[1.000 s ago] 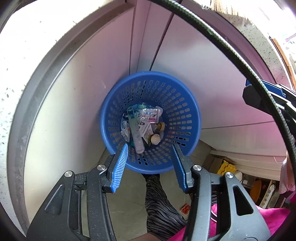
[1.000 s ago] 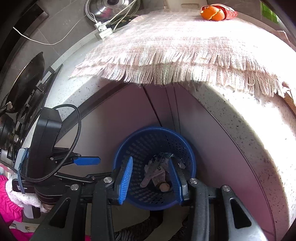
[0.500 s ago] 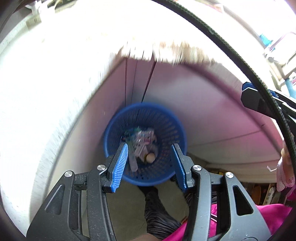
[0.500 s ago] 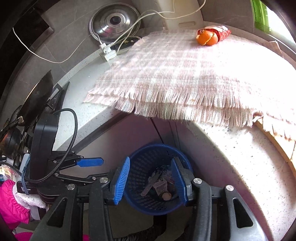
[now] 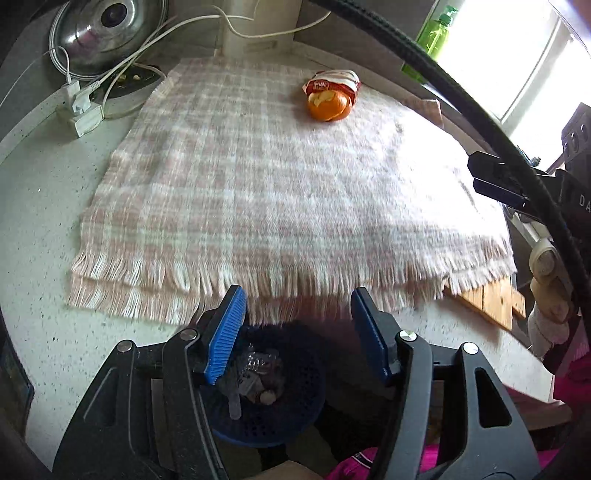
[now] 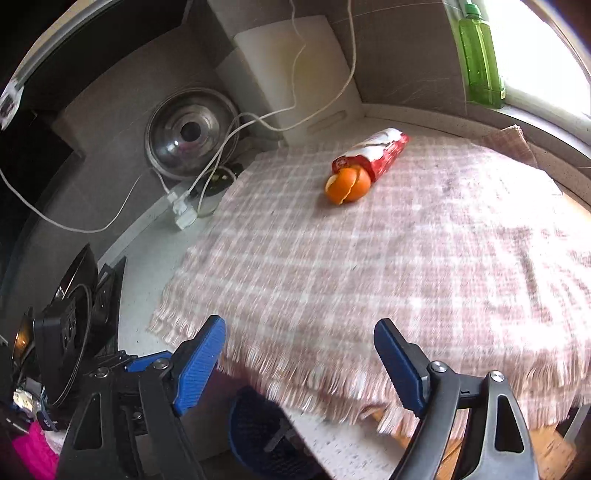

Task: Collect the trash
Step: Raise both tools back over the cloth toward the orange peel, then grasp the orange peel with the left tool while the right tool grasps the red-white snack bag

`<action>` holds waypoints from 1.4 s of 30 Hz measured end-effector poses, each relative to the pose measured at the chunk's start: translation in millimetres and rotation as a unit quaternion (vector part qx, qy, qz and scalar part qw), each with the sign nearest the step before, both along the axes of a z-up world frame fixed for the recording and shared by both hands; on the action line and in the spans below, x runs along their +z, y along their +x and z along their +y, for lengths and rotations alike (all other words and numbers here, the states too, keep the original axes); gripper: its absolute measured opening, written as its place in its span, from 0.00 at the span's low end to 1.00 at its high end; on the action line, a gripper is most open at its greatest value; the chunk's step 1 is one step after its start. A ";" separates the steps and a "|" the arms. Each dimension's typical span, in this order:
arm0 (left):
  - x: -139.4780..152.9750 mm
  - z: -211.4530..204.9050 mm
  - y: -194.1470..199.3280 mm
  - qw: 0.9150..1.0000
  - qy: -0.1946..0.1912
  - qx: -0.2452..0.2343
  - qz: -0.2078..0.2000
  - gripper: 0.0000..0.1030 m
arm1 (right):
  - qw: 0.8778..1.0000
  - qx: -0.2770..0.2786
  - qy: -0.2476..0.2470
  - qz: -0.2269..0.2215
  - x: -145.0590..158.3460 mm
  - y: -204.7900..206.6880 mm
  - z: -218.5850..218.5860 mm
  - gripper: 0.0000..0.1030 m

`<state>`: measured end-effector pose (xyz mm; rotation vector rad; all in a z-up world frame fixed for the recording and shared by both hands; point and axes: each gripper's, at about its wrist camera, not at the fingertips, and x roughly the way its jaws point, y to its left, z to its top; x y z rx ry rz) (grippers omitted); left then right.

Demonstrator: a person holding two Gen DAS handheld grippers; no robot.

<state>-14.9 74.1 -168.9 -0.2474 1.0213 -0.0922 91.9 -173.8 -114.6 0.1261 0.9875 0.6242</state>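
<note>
An orange peel [image 5: 328,105] [image 6: 348,185] and a red-and-white wrapper [image 5: 332,83] [image 6: 373,157] lie together at the far side of a pink checked cloth [image 5: 277,192] [image 6: 388,266] on the counter. A blue perforated trash basket [image 5: 273,417] [image 6: 255,435] holding several wrappers stands on the floor below the counter edge. My left gripper [image 5: 297,332] is open and empty above the basket, near the cloth's fringe. My right gripper [image 6: 299,365] is open and empty above the cloth's near edge. The left gripper also shows in the right wrist view [image 6: 147,360].
A steel pot lid [image 5: 99,33] [image 6: 192,136], a white power strip with cables [image 5: 83,110] [image 6: 181,210] and a white appliance [image 6: 291,74] stand at the back left. A green bottle [image 5: 432,35] [image 6: 480,55] stands by the window. A stove with a pan [image 6: 74,295] is at the left.
Both grippers rose from over the basket to counter height and tilted up. The cloth top with the peel and wrapper came into full view. The jaws stayed open.
</note>
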 end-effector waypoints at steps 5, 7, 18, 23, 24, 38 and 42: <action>7.9 -15.3 50.3 1.000 -0.003 0.018 -0.014 0.59 | 1.000 -0.008 0.008 0.001 7.0 68.3 -13.8 0.82; 8.5 -21.9 70.9 1.000 -0.005 0.020 -0.016 0.59 | 1.000 -0.007 0.011 -0.001 8.7 91.7 -17.2 0.83; 7.6 -48.3 156.3 0.999 -0.013 0.025 -0.017 0.60 | 0.998 -0.014 0.044 0.038 -7.3 192.5 -24.8 0.83; 3.9 -51.2 187.0 0.999 -0.002 0.033 -0.011 0.65 | 0.996 -0.010 0.059 0.064 -20.9 224.1 -20.8 0.83; 3.9 -51.7 192.1 0.999 0.000 0.034 -0.012 0.66 | 0.995 -0.010 0.064 0.071 -24.0 230.0 -19.2 0.83; -10.7 -48.7 253.0 0.999 0.006 0.042 0.000 0.66 | 0.978 -0.034 0.116 0.168 -70.7 298.4 4.6 0.83; -18.1 -44.2 265.3 0.999 -0.016 0.044 0.009 0.66 | 0.969 -0.051 0.137 0.201 -86.8 310.2 8.0 0.83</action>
